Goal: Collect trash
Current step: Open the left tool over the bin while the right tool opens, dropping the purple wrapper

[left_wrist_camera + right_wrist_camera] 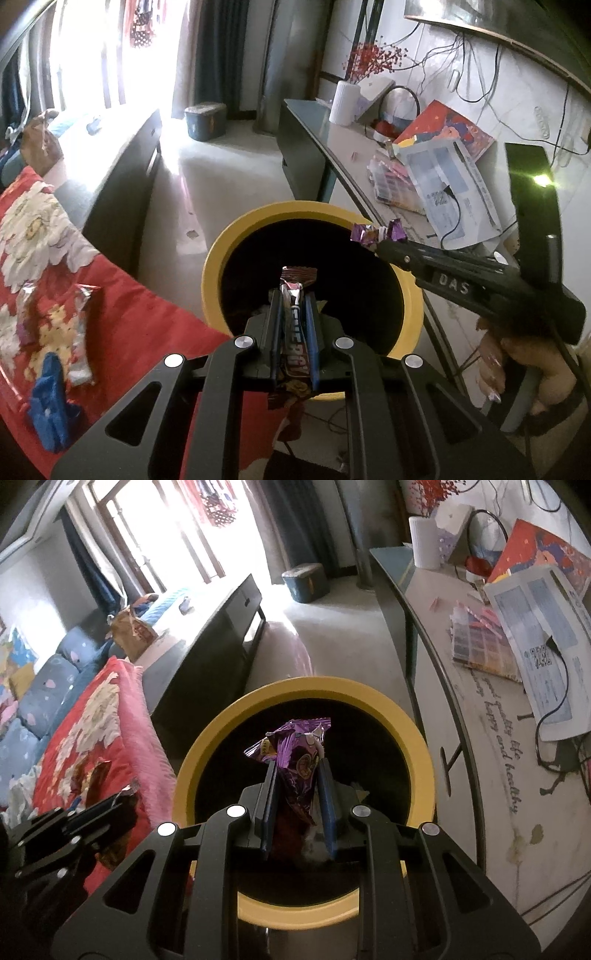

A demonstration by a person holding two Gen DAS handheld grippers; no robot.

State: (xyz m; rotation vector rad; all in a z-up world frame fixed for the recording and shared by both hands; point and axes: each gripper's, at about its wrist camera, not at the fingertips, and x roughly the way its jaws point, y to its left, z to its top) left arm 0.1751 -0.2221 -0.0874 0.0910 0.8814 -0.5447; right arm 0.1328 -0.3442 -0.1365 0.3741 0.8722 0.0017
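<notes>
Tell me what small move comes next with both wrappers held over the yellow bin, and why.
Probably open both together. The left hand-held gripper pinches the brown snack bar wrapper and the right hand-held gripper pinches the purple wrapper, each over the dark mouth of the yellow bin, so both should drop inside.

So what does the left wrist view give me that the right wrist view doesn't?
Only the left wrist view: the brown chocolate bar wrapper shut in the left claw, plus a blue cloth and silvery wrapper on the red floral blanket. Only the right wrist view: blue cushions. Both: the round yellow-rimmed bin and crumpled purple foil wrapper in the right claw.
</notes>
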